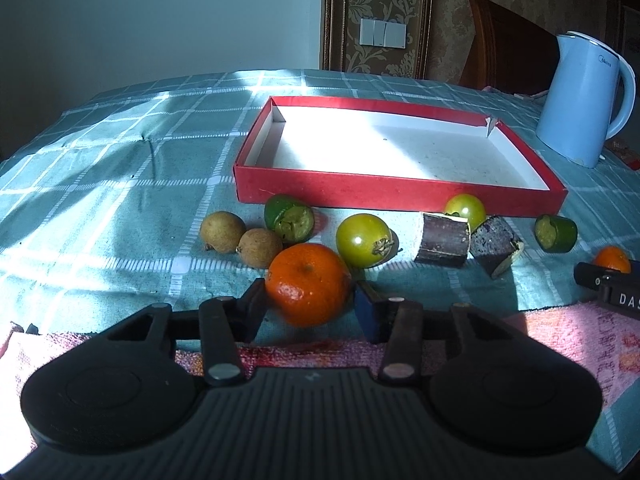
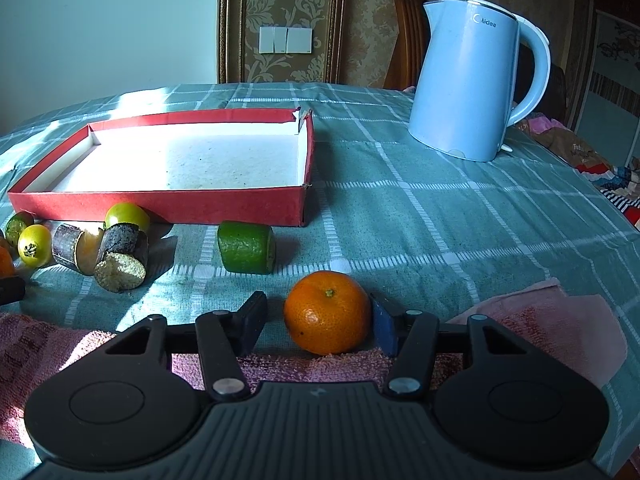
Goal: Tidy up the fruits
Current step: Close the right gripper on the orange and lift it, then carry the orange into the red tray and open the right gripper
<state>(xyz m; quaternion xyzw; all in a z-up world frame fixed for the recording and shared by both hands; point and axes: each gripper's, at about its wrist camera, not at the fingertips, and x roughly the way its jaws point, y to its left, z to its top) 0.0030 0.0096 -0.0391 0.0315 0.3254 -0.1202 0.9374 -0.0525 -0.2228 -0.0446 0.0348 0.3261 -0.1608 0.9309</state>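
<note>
Only in left view, brown fruits [image 1: 223,232] (left tool [image 1: 310,300] tight on mandarin [image 1: 308,284], right tool [image 2: 320,312] apart around second mandarin [image 2: 327,312]).

You have one orange tangerine [image 1: 308,284] between the left gripper's [image 1: 310,308] fingers, another [image 2: 327,312] between the right gripper's [image 2: 316,318]; the empty red tray [image 1: 400,192] lies ahead.

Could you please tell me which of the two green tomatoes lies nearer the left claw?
The larger green tomato, beside the orange in the left claw; the smaller one sits against the red box.
</note>
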